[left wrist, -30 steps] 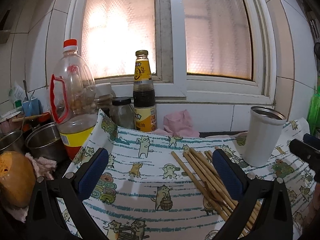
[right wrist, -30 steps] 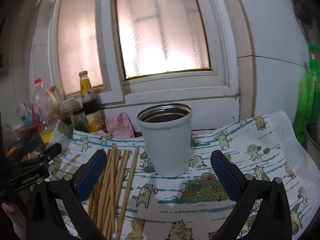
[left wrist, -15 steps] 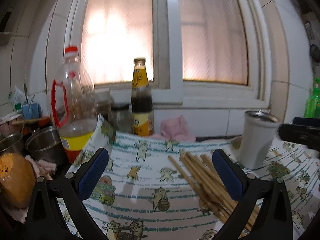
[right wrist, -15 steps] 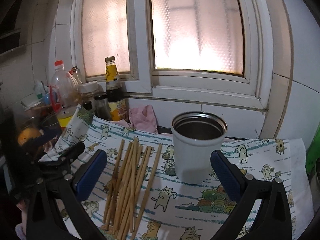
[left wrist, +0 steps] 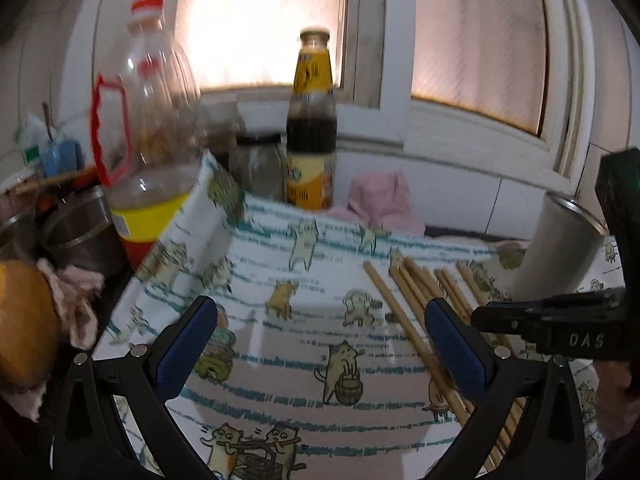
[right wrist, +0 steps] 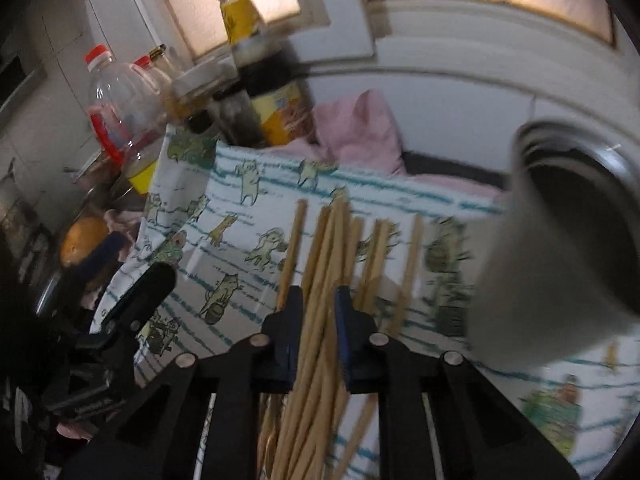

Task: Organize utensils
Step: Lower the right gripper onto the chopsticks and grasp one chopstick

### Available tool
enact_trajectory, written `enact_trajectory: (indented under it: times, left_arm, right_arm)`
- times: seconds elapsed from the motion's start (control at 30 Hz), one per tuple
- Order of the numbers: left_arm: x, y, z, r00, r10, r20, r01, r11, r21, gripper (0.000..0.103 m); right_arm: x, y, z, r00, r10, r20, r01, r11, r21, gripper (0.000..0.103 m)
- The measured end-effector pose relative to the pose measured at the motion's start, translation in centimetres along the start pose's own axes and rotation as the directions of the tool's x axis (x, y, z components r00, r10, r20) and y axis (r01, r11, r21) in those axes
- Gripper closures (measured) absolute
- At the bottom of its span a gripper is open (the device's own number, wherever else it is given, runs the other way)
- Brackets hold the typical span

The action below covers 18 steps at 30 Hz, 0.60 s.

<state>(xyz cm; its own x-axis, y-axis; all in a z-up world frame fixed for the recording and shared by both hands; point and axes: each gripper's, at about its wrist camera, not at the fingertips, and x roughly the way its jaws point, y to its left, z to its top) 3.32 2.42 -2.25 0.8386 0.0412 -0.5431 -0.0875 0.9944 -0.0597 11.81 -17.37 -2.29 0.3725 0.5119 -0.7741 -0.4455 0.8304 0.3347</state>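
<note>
A cat-printed cloth (left wrist: 304, 380) covers the counter under a frosted window (left wrist: 476, 40), and everything for the task lies on it. At its far left stand an oil bottle (left wrist: 148, 120) with a red cap and a dark sauce bottle (left wrist: 311, 128); a pink rag (left wrist: 380, 200) is bunched against the wall behind.

The steel cup (right wrist: 560, 248) stands upright on the cloth just beside the utensils, its mouth open and apparently empty. The bamboo chopsticks (right wrist: 332, 264) lie loosely fanned on the cloth between the cup and the bare middle of the cloth.

The right gripper (right wrist: 318, 320) has just been closing, and its fingers (right wrist: 290, 328) now stand narrowly apart with several chopsticks from the middle of the bundle between them, seemingly clenched on these; others lie outside the grip. The left gripper (left wrist: 320, 344) hovers over the bare cloth, its fingers (left wrist: 188, 344) spread wide and holding nothing.

The step in hand looks like the first pick-up of chopsticks. Next, the gripped sticks need lifting clear, tipping upright and lowering into the cup, without dragging the loose ones along.
</note>
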Motion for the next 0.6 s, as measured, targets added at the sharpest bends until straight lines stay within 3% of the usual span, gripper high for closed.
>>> enact_trajectory:
  times: [0.1,0.33,0.4,0.47,0.6]
  left_arm:
    - [1.1,0.0,-0.1,0.999,0.003,-0.052,-0.003,1.0,-0.001,0.0]
    - [1.5,0.0,-0.3,0.996,-0.02,-0.09,0.019,1.0,-0.007,0.0]
    - [1.6,-0.1,-0.3,0.995,-0.025,-0.096,0.025,1.0,-0.004,0.0]
    - [1.7,-0.2,-0.3,0.993,-0.047,-0.107,0.048,0.999,0.004,0.0]
    - [2.4,-0.5,0.0,0.985,-0.078,-0.152,0.082,0.996,0.019,0.0]
  right_arm:
    - [0.7,-0.3,-0.5,1.0,-0.008,-0.021,0.008,1.0,0.027,0.088]
    - [1.7,1.3,-1.2,0.991,-0.133,-0.013,0.131,0.987,-0.091,0.09]
    - [2.0,1.1,-1.1,0.991,-0.13,-0.018,0.128,0.989,-0.078,0.096]
    - [1.9,0.4,-0.7,0.99,-0.144,-0.015,0.143,0.988,-0.051,0.096]
    - [0.5,-1.3,-0.7,0.995,-0.082,-0.056,0.082,0.997,0.004,0.096]
